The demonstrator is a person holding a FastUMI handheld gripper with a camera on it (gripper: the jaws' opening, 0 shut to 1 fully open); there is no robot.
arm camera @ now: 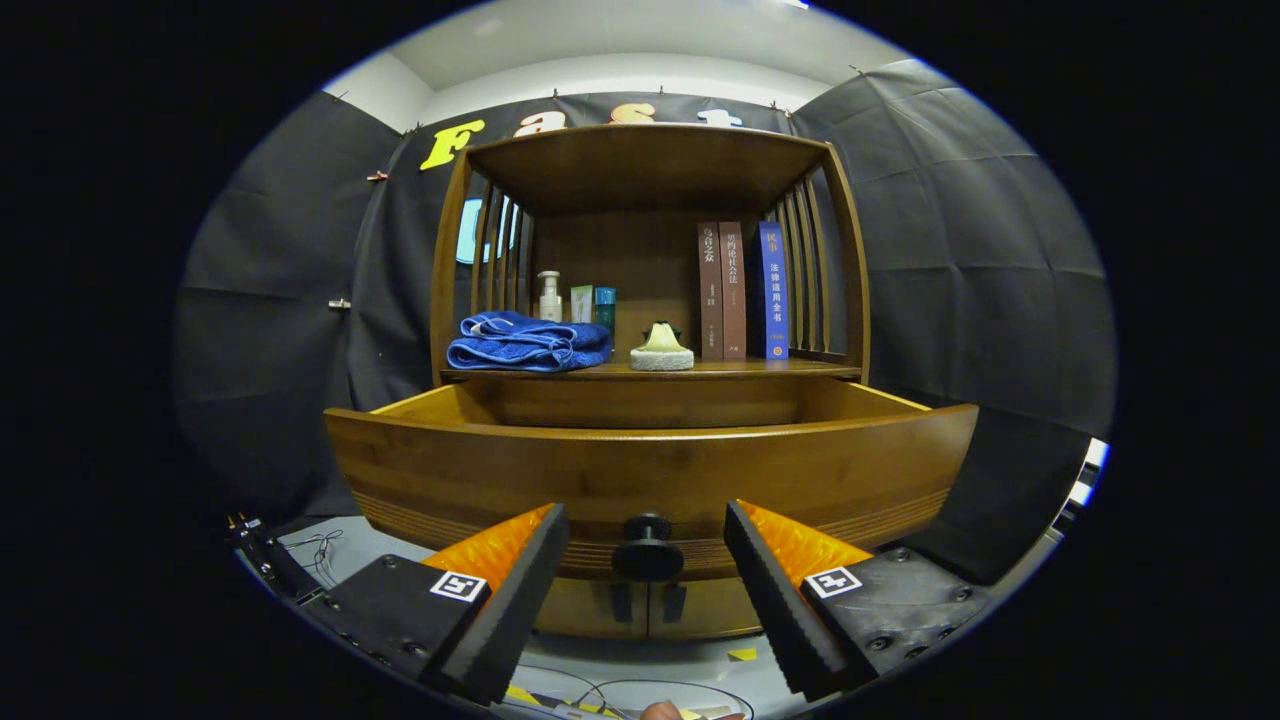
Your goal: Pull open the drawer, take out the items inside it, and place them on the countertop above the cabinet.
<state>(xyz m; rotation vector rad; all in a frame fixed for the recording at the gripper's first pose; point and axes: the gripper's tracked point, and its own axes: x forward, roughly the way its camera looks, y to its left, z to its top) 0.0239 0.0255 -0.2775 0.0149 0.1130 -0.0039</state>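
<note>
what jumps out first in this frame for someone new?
The pulled-out wooden drawer spans the view just beyond the open gripper, its dark knob between the fingers, untouched. On the countertop above lie a folded blue towel, a pale sponge and three upright books.

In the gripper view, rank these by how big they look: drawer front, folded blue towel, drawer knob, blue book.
1. Drawer front, though nearest the camera.
2. Folded blue towel.
3. Blue book and drawer knob look alike; not ranked.
The open tongs flank the knob, apart from it.
</note>
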